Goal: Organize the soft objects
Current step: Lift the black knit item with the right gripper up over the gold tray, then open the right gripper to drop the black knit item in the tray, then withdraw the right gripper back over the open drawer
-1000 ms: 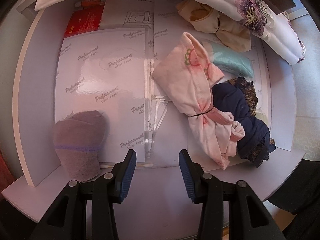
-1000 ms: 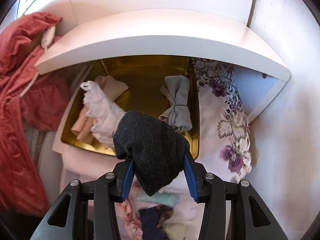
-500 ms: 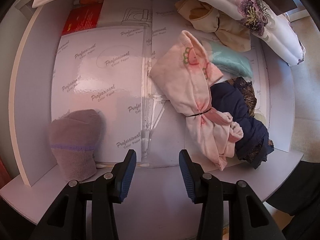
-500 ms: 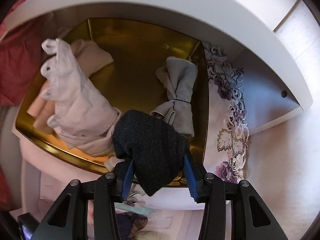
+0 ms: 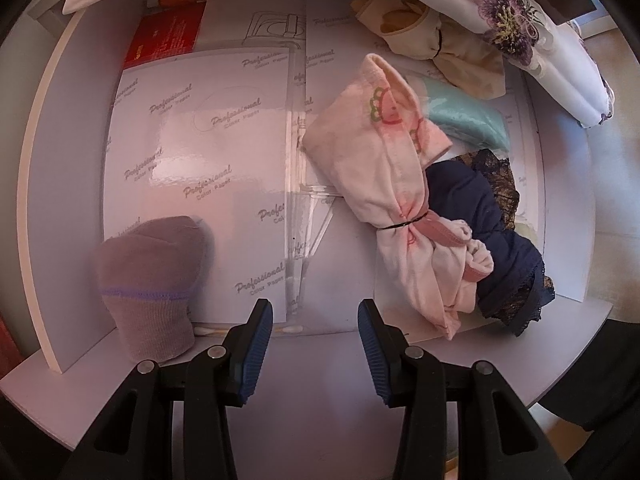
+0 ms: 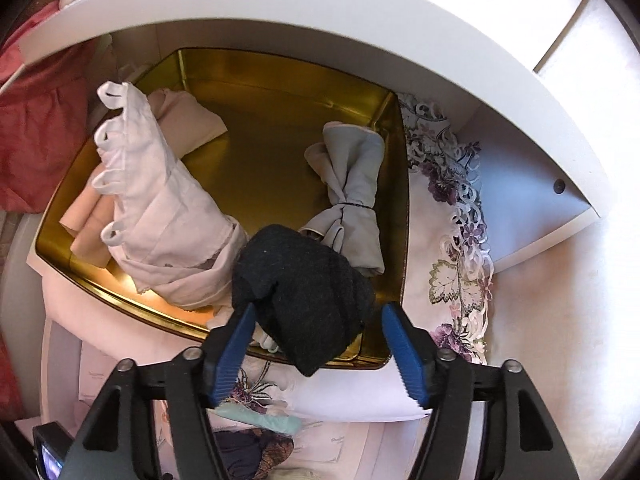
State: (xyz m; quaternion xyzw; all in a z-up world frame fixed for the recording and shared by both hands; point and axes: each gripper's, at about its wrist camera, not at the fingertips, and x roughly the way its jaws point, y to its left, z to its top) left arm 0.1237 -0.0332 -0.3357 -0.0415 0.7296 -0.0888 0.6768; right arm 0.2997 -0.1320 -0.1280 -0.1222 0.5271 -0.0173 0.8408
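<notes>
The right gripper (image 6: 316, 350) has just been opening, and its jaws now stand wide with the dark sock (image 6: 304, 292) between them: the right pad is clear of it, the left pad at most brushes it. The sock lies just ahead of the fingertips, draped over the near rim of the gold tin (image 6: 280, 128), probably let go there so it joins the other bundles. Beyond it to the left lies a white frilled cloth (image 6: 160, 208); beyond it to the right, a grey tied bundle (image 6: 352, 184). The left gripper (image 5: 315, 344) hangs part open and empty over a shelf lined with glossy paper (image 5: 192, 140), apparently waiting for its turn. A grey sock (image 5: 148, 280) stands just ahead to its left, and a pink tied bundle (image 5: 384, 184) lies ahead to its right against a navy lace garment (image 5: 480, 216), both likely next to sort.
</notes>
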